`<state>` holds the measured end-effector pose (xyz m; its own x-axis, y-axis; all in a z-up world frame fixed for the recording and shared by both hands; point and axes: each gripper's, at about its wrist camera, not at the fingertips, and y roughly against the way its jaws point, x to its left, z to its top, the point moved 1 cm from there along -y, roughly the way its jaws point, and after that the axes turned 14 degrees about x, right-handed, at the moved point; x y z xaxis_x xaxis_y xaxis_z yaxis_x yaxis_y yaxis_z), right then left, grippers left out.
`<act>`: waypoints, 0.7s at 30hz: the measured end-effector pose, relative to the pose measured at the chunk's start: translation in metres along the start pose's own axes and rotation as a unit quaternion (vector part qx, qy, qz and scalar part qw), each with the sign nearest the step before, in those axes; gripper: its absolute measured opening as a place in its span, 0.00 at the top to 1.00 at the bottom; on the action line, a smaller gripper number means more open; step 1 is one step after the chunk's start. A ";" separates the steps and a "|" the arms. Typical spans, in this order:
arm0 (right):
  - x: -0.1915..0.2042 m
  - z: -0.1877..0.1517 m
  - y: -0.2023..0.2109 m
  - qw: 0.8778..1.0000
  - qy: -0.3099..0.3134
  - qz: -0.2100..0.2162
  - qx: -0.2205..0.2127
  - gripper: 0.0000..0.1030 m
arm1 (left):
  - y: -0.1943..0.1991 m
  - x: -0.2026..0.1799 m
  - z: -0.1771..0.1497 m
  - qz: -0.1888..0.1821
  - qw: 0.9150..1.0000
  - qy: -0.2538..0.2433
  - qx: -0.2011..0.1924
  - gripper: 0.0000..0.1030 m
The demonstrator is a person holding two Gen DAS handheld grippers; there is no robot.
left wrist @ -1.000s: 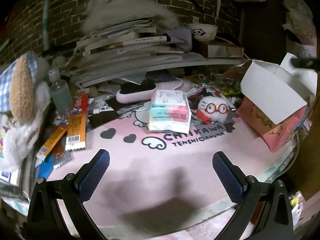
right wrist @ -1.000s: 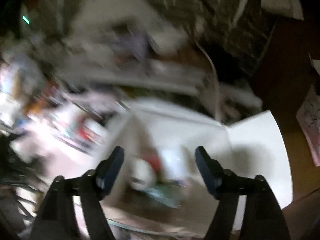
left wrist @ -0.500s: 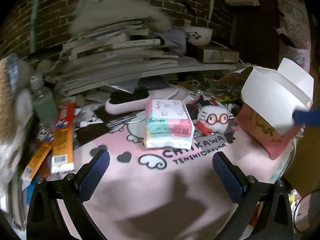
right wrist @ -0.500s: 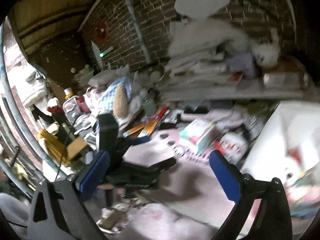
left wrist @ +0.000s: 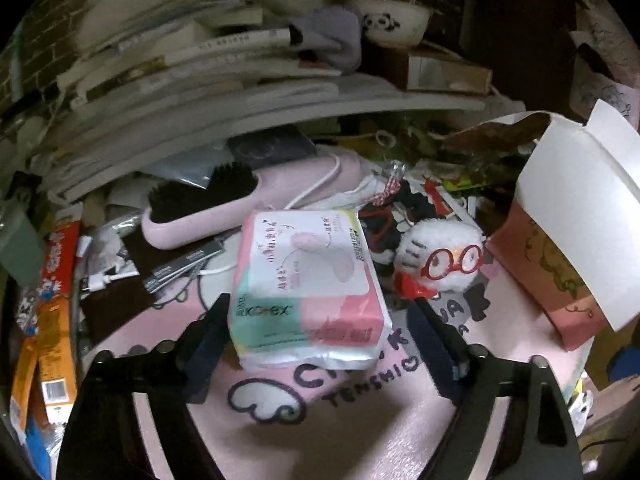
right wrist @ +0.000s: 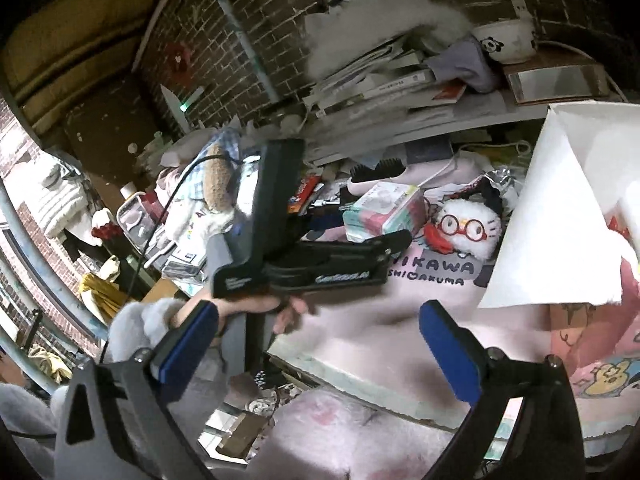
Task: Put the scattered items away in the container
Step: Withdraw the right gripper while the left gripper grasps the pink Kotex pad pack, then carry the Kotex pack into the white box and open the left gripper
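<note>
A pink, green and white packet of pads (left wrist: 308, 280) lies on the pink mat (left wrist: 360, 420). My left gripper (left wrist: 320, 346) straddles its near end with jaws closing. The left pad (left wrist: 208, 344) is at the packet's corner, while a small gap shows at the right pad (left wrist: 432, 348). A white plush with red glasses (left wrist: 444, 260) sits just right of the packet. Further right stands the pink box with white flaps (left wrist: 560, 272). My right gripper (right wrist: 318, 352) hangs open and empty at the table's front, left of the box (right wrist: 560, 220), facing the packet (right wrist: 384, 212) and plush (right wrist: 468, 228).
A pink hairbrush (left wrist: 224, 208) and cables lie behind the packet. Stacked books and papers (left wrist: 200, 64) and a panda bowl (left wrist: 392, 20) fill the back. Orange snack packets (left wrist: 52, 320) line the left. A hand (right wrist: 256, 308) holds the left tool's black body (right wrist: 276, 208).
My left gripper moved forward onto the packet and its jaws narrowed around it. The right gripper swung away from the box's inside, sank and opened wider.
</note>
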<state>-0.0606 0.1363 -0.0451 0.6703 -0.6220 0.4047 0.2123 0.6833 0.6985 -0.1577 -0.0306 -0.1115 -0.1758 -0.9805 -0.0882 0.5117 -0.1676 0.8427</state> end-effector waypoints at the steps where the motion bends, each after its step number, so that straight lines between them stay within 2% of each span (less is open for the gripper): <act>1: -0.003 0.000 0.001 1.000 -0.004 0.004 0.000 0.03 | -0.001 -0.002 0.001 0.003 1.000 -0.003 0.003 0.27; 3: -0.005 0.000 0.001 1.000 -0.009 0.009 -0.001 0.03 | -0.002 -0.004 0.003 0.014 1.000 -0.007 0.009 0.38; 12: -0.004 -0.002 0.001 1.000 -0.006 0.007 0.000 0.03 | -0.004 -0.007 0.008 0.031 0.999 0.001 0.018 0.45; 16: -0.007 -0.002 0.000 1.000 -0.014 -0.004 -0.001 0.03 | 0.004 -0.006 0.006 0.026 1.000 0.004 0.015 0.46; 21: -0.014 -0.003 -0.006 1.000 -0.027 0.009 0.009 0.03 | 0.026 -0.002 0.003 0.016 1.000 0.003 0.009 0.46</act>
<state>-0.0691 0.1415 -0.0568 0.6339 -0.6302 0.4484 0.1876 0.6878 0.7013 -0.1465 -0.0327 -0.0874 -0.1538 -0.9860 -0.0638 0.5011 -0.1335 0.8550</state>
